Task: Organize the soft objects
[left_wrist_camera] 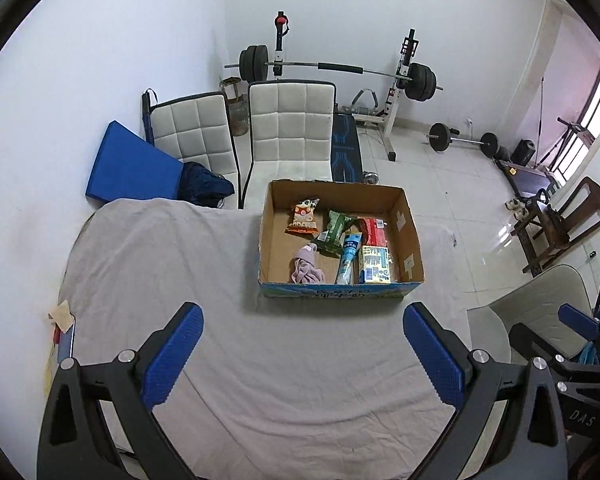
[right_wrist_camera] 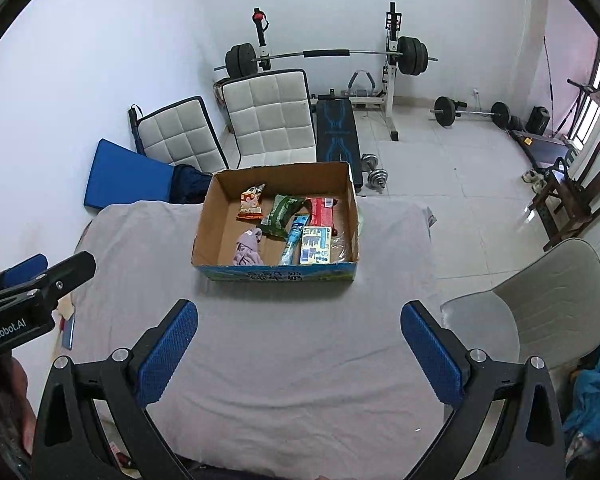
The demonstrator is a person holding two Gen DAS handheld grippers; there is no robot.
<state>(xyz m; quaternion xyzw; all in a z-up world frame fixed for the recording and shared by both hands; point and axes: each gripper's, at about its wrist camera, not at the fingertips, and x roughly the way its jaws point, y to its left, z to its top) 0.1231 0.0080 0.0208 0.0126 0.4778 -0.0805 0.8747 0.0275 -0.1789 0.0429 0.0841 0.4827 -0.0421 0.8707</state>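
Observation:
A cardboard box [left_wrist_camera: 410,236] [right_wrist_camera: 352,204] stands on the cloth-covered table [left_wrist_camera: 180,264] [right_wrist_camera: 284,344]. Inside it lie a pink cloth [left_wrist_camera: 306,266] [right_wrist_camera: 247,249], an orange snack bag [left_wrist_camera: 304,216] [right_wrist_camera: 252,202], a green packet [left_wrist_camera: 334,228] [right_wrist_camera: 281,210], a red packet [left_wrist_camera: 374,229] [right_wrist_camera: 322,211], a blue tube [left_wrist_camera: 349,256] [right_wrist_camera: 293,240] and a yellow carton [left_wrist_camera: 374,264] [right_wrist_camera: 315,245]. My left gripper [left_wrist_camera: 302,356] is open and empty, well in front of the box. My right gripper [right_wrist_camera: 298,354] is open and empty, also short of the box.
Two white padded chairs [left_wrist_camera: 288,132] [right_wrist_camera: 268,116] and a blue mat [left_wrist_camera: 128,164] stand behind the table. A weight bench with a barbell [left_wrist_camera: 340,68] is at the back wall. A grey chair [right_wrist_camera: 540,308] stands right of the table.

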